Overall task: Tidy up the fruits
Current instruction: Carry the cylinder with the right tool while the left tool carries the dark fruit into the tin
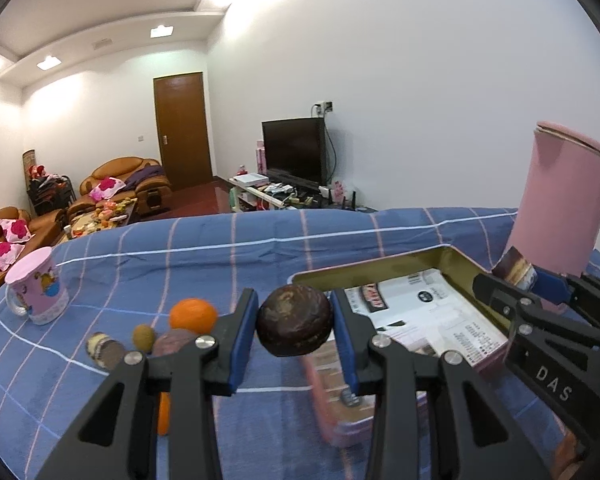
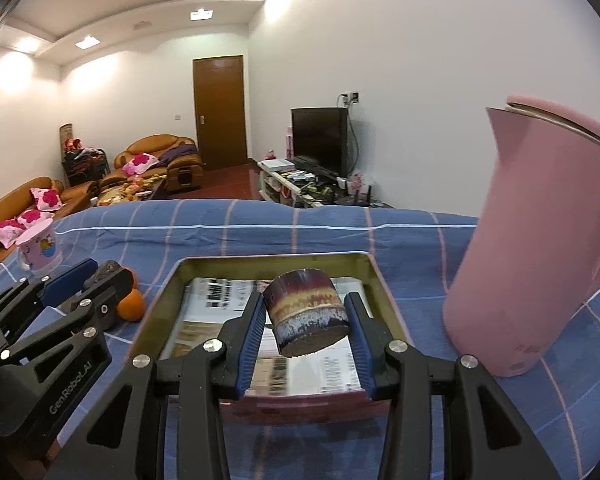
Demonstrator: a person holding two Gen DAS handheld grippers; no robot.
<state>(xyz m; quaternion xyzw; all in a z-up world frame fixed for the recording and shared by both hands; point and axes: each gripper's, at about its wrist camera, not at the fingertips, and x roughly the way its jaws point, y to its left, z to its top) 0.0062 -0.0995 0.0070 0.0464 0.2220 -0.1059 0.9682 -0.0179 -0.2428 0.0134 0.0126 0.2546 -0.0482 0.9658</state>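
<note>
My left gripper is shut on a dark brown round fruit, held above the blue checked cloth just left of the open tin box. My right gripper is shut on a small glazed ceramic cup, held over the tin box, which is lined with printed paper. On the cloth to the left lie an orange, a small green-brown fruit, a purplish fruit and a second ceramic cup on its side. Another orange shows under the left fingers.
A tall pink kettle stands right of the tin. A pink cartoon mug stands at the far left of the cloth. The table's far edge runs along the back; sofas, a door and a TV lie beyond.
</note>
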